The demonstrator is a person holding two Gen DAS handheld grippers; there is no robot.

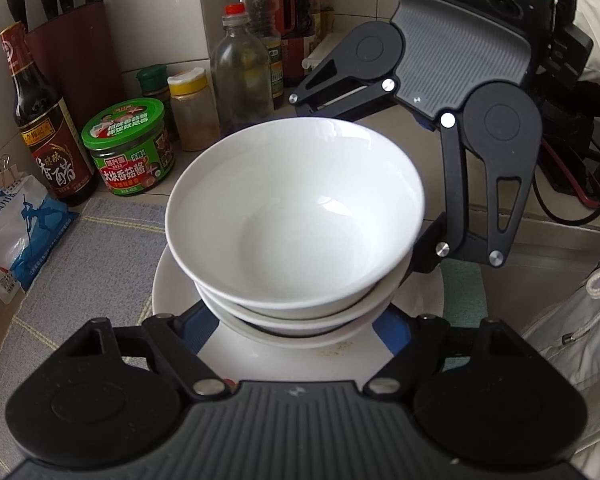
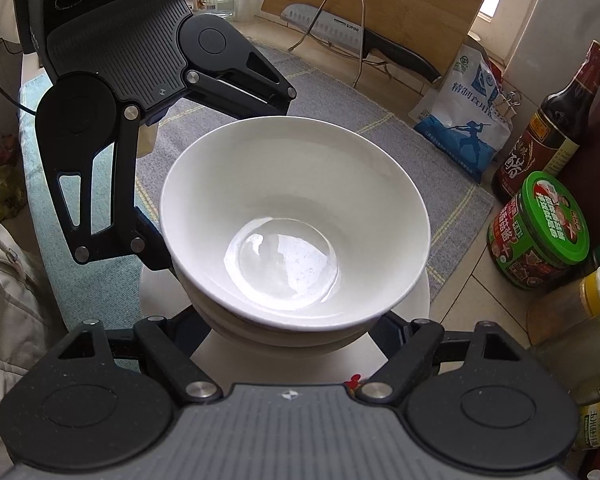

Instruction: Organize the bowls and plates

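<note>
A stack of white bowls [image 1: 296, 216] sits on a white plate [image 1: 284, 360] on a grey mat. It also shows in the right wrist view [image 2: 292, 216], on the same plate [image 2: 260, 364]. My left gripper [image 1: 296, 320] is spread wide, with its fingers on both sides of the lower bowls. My right gripper [image 2: 288, 324] is spread the same way from the opposite side. Its body shows in the left wrist view [image 1: 460, 72]; the left one shows in the right wrist view [image 2: 120, 44]. The bowls hide the fingertips, so contact is unclear.
Sauce bottles [image 1: 48, 128], a green-lidded jar [image 1: 128, 148], spice jars and a knife block [image 1: 76, 44] stand behind the stack. A salt bag [image 2: 464, 120], a knife on a rack [image 2: 356, 36] and a cutting board [image 2: 380, 4] are on the far side.
</note>
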